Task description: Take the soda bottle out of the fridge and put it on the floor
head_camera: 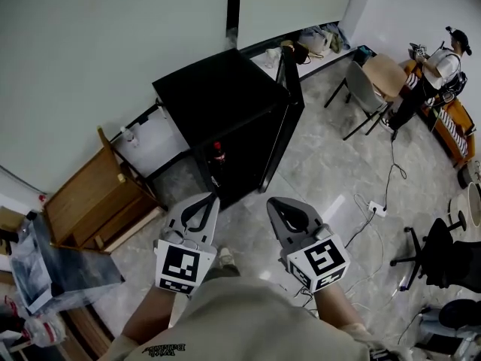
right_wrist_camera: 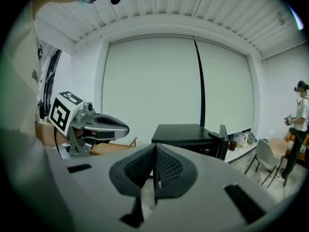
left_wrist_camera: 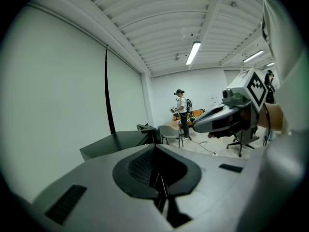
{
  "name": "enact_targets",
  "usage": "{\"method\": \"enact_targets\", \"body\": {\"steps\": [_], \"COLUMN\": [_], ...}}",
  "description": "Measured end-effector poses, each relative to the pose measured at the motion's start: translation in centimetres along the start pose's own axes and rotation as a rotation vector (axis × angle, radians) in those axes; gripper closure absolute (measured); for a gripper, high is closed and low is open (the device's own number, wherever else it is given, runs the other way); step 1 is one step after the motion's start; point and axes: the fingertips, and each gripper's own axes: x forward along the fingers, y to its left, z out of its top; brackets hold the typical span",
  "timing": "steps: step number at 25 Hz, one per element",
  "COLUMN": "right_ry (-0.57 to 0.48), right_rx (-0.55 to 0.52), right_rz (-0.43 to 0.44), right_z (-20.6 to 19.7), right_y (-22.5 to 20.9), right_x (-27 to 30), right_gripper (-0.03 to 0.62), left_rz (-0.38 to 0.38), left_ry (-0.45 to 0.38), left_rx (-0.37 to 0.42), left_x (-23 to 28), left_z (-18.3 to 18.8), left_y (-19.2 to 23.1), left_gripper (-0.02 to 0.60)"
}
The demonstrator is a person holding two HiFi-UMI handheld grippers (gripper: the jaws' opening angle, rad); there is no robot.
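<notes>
While left tongs and right tongs are closed empty, the fridge stands open on marbled floor.

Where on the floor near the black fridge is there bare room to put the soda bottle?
The widest bare grey tiled floor lies between the open door of the black fridge, the beige chair and the white power strip. A smaller patch lies just before the fridge opening. Crowded: black cables beyond the strip, the wooden cabinet at left.

You're in a bare office-type room: roller blinds, swivel chair, power strip and cables on the tiled floor, another person at the far side.
</notes>
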Motion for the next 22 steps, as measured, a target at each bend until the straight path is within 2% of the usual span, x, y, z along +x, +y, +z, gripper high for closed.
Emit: {"method": "enact_targets", "body": {"steps": [5, 11, 22], "right_ry": [-0.016, -0.005, 0.047], "right_rx": [-0.007, -0.011, -0.021], "right_rz": [-0.032, -0.057, -0.03], "right_z": [1.9, 2.8, 1.9], "right_y": [-1.1, -1.9, -2.4], "right_x": [5.0, 8.8, 12.5], "right_gripper": [0.597, 0.597, 0.597], "left_rz": [-0.03, -0.063, -0.04], "left_ry": [-0.003, -0.005, -0.011], "left_rx": [0.007, 0.011, -0.026], "left_x": [2.7, 4.7, 5.8], "left_z": [-0.6, -1.1, -1.8], "left_y": [3.9, 6.6, 9.2], "left_gripper": [0.575, 0.575, 0.575]}}
